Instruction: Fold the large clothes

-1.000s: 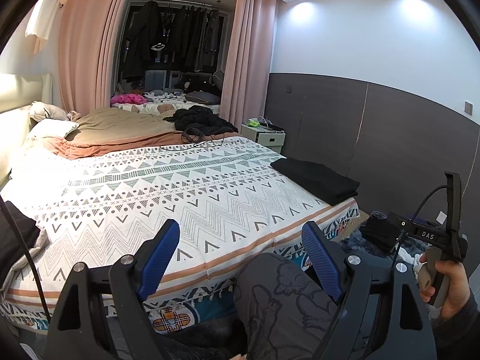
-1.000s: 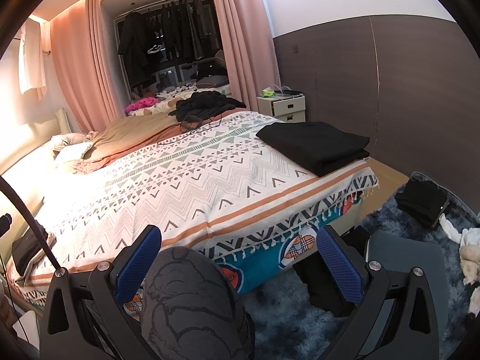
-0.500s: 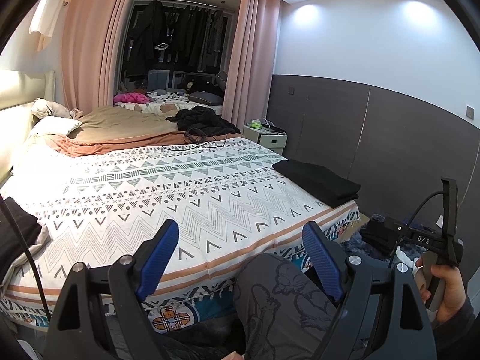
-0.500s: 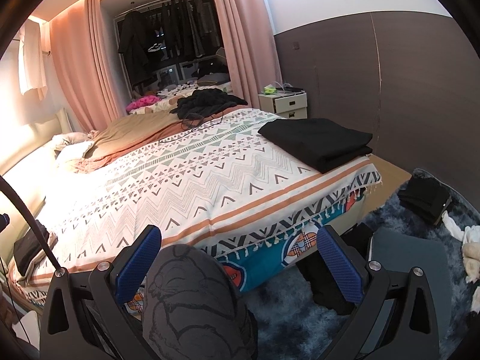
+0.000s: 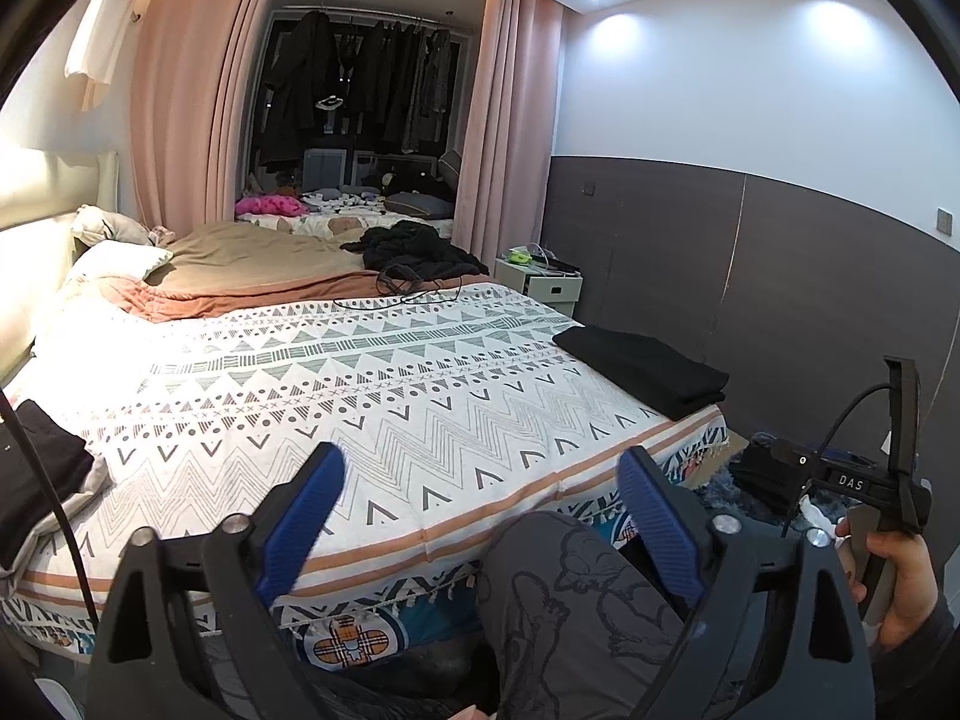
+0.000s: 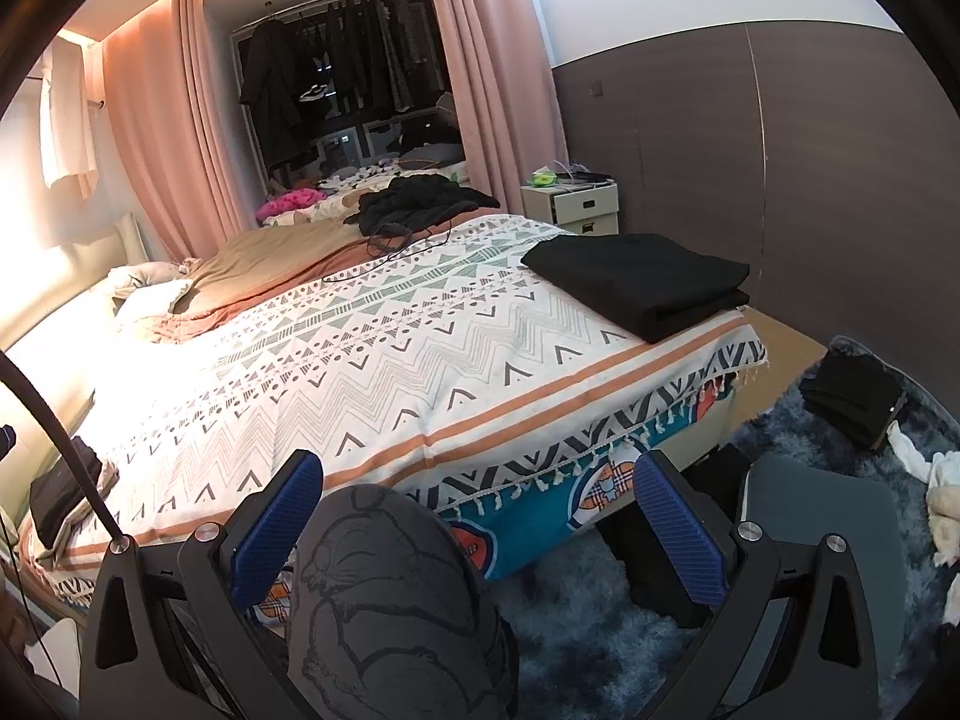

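The left gripper (image 5: 480, 498) has its blue jaws spread wide, having just been opening further, with nothing between them but the person's knee (image 5: 558, 594) behind. The right gripper (image 6: 480, 510) also gapes wide and holds nothing. Both hang low at the bottom of their frames, short of the patterned bedspread (image 5: 360, 396).

One folded black garment (image 6: 642, 282) sits at the right-hand corner of the bed, in the right half of both views; this looks like finished work. A dark heap of clothes (image 5: 420, 252) lies at the far end, upper middle, with a cable (image 5: 402, 291) trailing from it. More dark clothes (image 6: 852, 396) lie on the rug (image 6: 600, 630) at the right.

The step in hand seems to be fetching the next piece. Pick it up by two corners and spread it flat on the broad bare middle of the bedspread, clear of the folded stack and the tasselled bed edge (image 6: 570, 468). Watch the cable.
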`<state>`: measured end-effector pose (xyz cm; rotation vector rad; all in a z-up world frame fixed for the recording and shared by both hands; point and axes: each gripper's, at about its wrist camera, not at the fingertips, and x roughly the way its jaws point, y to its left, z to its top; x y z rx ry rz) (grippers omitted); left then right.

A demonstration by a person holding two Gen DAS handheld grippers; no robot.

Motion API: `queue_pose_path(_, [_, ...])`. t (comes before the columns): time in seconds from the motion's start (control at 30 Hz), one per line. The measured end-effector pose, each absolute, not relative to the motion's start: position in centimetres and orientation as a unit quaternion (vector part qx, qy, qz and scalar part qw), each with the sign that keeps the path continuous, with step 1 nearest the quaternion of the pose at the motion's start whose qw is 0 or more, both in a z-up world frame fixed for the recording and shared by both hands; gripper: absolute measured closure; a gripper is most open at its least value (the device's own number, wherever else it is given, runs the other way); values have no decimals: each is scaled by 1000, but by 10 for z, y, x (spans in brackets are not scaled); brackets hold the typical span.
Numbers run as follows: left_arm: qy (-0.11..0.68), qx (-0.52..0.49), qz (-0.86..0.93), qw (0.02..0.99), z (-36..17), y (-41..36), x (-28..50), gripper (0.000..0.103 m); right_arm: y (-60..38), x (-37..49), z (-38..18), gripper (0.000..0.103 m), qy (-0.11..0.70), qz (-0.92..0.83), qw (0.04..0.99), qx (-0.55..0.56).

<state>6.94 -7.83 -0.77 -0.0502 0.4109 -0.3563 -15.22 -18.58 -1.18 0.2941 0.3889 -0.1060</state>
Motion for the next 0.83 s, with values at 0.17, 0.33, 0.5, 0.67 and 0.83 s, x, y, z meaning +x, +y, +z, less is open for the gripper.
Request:
queue_pose_path(0.17, [194,-22,-171,966,-6,-79,66,0,-186,-152,-12,0,192,-51,969,145])
queue_pose_path(0.33, [201,-24,-167,965,-7,-78,68,0,-186,-153,-13,0,192,-51,969,146])
queue_pose_path(0.5, [203,-29,-166,965,-9,-76,67,0,-185,-155,-14,0,193,-50,969,147])
queue_pose_path(0.67, [205,-29,-173,963,-10,-75,66,0,-186,-157,-15,0,193,-50,969,148])
queue_pose_path(0.83, [204,-27,-173,963,-11,-77,64,0,-187,-158,-15,0,193,-50,968,149])
